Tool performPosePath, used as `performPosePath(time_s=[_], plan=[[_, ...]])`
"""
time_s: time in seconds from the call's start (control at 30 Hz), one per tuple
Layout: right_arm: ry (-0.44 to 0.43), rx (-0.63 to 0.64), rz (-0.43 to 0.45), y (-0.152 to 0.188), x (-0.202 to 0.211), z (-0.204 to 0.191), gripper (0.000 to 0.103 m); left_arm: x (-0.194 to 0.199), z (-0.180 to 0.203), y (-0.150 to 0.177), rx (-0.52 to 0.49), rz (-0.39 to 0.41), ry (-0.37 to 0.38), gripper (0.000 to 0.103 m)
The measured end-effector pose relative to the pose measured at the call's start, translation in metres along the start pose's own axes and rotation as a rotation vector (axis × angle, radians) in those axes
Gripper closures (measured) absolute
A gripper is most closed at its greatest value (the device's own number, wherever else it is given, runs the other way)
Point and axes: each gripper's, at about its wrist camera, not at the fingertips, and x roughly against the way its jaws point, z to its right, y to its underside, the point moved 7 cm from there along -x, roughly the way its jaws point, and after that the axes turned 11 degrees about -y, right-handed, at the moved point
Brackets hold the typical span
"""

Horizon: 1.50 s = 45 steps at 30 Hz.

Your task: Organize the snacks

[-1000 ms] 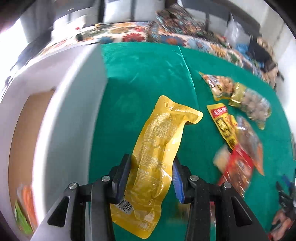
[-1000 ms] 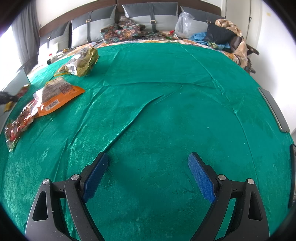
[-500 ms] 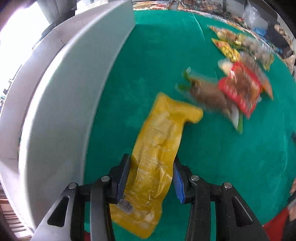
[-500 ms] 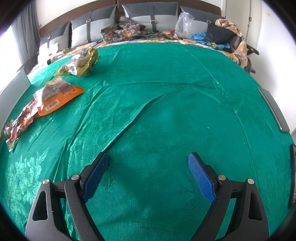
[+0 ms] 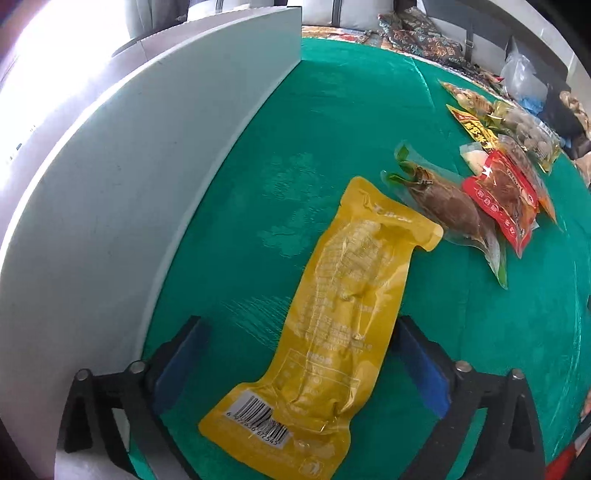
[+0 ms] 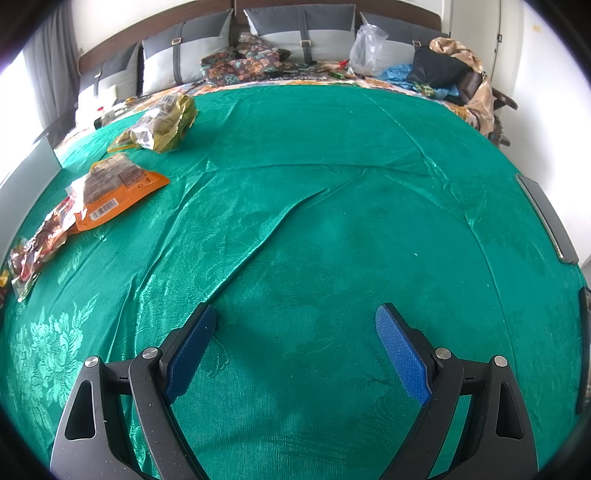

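The left gripper (image 5: 299,354) has just opened its jaws wide, letting go of the long yellow plastic snack pouch (image 5: 332,317) they were clamping a moment ago. The pouch now lies flat on the green patterned cloth (image 5: 332,122) between the blue finger pads (image 5: 421,365), nearer the right pad and well clear of the left one.

Bedroom in a home: padded headboard (image 6: 303,29) backing the bed, green bedspread (image 6: 332,229) covering it, clothes (image 6: 447,70) lying piled.
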Motion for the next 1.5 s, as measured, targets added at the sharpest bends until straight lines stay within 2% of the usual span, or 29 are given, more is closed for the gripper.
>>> performPosePath(time_s=[0.23, 0.3, 0.53, 0.8, 0.9, 1.27, 1.5], plan=[[0.000, 0.000, 0.000, 0.000, 0.000, -0.001, 0.012, 0.001, -0.013, 0.005, -0.009, 0.072, 0.013, 0.000], [0.000, 0.000, 0.000, 0.000, 0.000, 0.000, 0.012, 0.002, -0.012, -0.002, -0.016, 0.087, 0.018, 0.000], [0.000, 0.000, 0.000, 0.000, 0.000, -0.001, 0.012, 0.007, -0.018, 0.003, -0.008, 0.116, 0.017, 0.000], [0.001, 0.000, 0.000, 0.000, 0.000, 0.000, 0.012, 0.007, -0.021, 0.005, -0.030, 0.093, 0.027, 0.000], [0.001, 0.000, 0.000, 0.000, 0.000, 0.000, 0.012, 0.002, -0.009, -0.003, -0.053, 0.099, 0.038, 0.000], [0.002, 0.000, 0.000, 0.000, 0.000, 0.000, 0.012, 0.008, -0.011, 0.008, -0.092, 0.110, 0.060, 0.000], [0.001, 0.000, 0.000, 0.000, 0.000, 0.000, 0.012, 0.007, -0.011, 0.007, -0.140, 0.061, 0.075, 0.000]])
